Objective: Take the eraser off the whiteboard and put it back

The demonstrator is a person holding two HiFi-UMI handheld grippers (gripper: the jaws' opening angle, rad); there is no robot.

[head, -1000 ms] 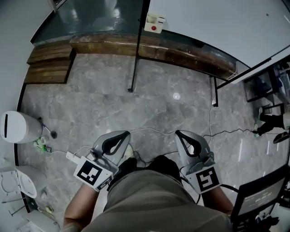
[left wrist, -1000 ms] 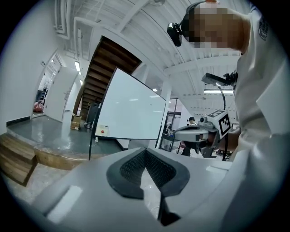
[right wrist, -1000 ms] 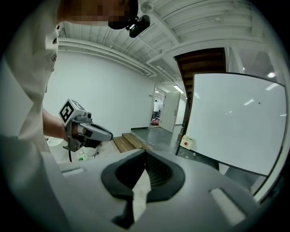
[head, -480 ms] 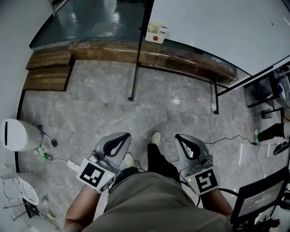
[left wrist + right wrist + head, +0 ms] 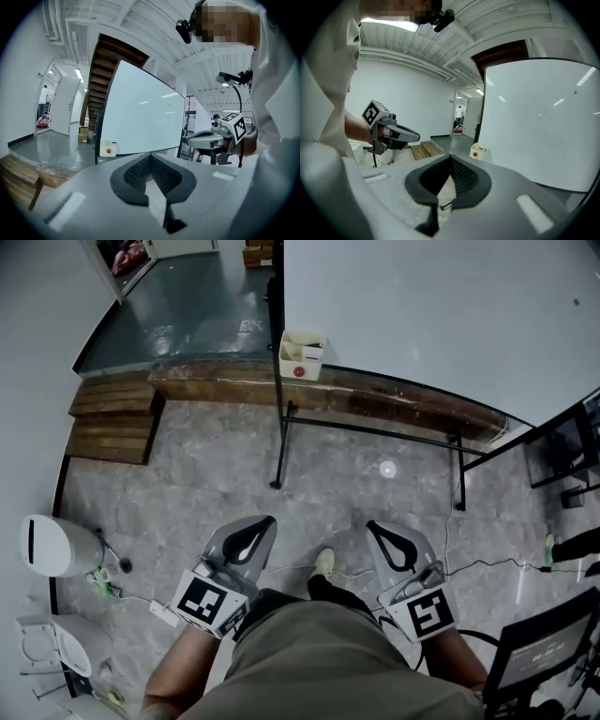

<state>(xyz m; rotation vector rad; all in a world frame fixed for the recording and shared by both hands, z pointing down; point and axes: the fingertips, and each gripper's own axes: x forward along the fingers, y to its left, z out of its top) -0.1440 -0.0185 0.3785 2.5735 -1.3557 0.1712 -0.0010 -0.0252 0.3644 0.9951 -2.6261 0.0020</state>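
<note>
Against the lower left corner of the whiteboard [image 5: 441, 315] sits, apparently, the eraser [image 5: 301, 354]. Left tool [image 5: 255, 531] and right tool [image 5: 382, 535] are pressed together, empty, well short of it. Risk: arriving unopened, they knock it off.

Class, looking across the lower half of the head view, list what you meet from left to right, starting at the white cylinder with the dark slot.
white cylinder with a dark slot → left gripper, jaws shut → pale shoe → right gripper, jaws shut → dark flat screen at the right edge.
</note>
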